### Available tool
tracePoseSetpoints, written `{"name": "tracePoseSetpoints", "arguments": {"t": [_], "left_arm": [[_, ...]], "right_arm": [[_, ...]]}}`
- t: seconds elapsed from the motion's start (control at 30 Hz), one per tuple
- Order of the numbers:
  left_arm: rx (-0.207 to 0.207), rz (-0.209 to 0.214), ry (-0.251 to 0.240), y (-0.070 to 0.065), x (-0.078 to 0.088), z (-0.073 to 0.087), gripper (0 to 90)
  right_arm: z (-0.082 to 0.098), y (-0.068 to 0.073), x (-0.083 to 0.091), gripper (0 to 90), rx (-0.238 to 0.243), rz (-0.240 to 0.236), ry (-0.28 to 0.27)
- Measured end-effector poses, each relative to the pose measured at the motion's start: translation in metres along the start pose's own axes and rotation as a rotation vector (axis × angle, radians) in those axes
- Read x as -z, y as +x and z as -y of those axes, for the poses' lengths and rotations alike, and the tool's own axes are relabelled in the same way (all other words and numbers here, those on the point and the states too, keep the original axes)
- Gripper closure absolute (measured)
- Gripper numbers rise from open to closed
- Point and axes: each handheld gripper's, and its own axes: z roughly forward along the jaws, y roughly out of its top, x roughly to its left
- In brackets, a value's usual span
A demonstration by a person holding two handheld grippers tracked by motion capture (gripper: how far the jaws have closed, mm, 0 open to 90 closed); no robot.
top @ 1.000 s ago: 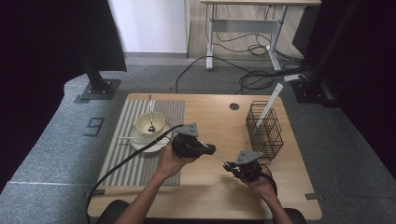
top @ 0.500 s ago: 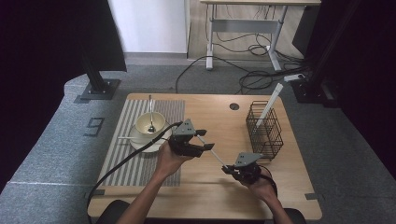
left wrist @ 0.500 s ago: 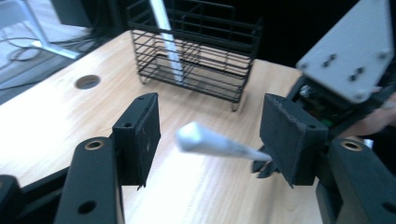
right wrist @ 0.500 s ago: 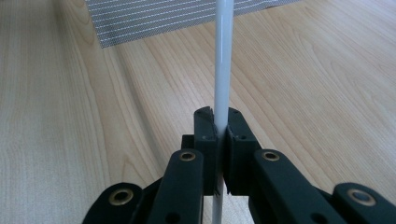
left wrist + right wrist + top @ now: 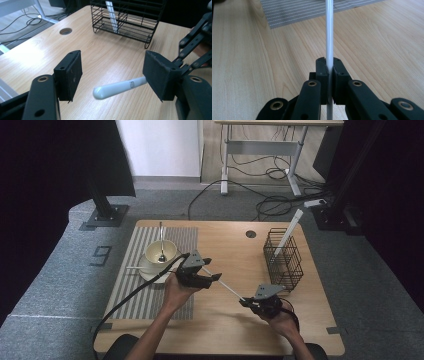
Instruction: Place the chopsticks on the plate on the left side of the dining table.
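High view showed my left gripper [image 5: 212,277] near the bowl [image 5: 160,251] on the striped mat [image 5: 130,285]; its jaws had just been opening and stood apart, the white chopstick [image 5: 227,289] between them untouched. Rightward, that chopstick ran slanting above the counter [image 5: 235,250] to my right gripper [image 5: 246,302], whose jaws were clamped tight on it. Far right stood the wire basket [image 5: 284,260] with another white stick [image 5: 289,229] leaning in it.
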Motion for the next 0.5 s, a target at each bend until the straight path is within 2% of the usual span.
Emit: {"name": "tracePoseSetpoints", "arguments": {"t": [0.1,0.5], "left_arm": [[-0.015,-0.016,0.018,0.001,-0.002,0.005,31.1],[0.009,-0.015,0.039,0.007,-0.008,0.025,30.4]], "right_arm": [[0.000,0.000,0.001,85.0,0.003,0.003,0.002],[-0.002,0.002,0.005,84.7,0.006,0.001,0.007]]}}
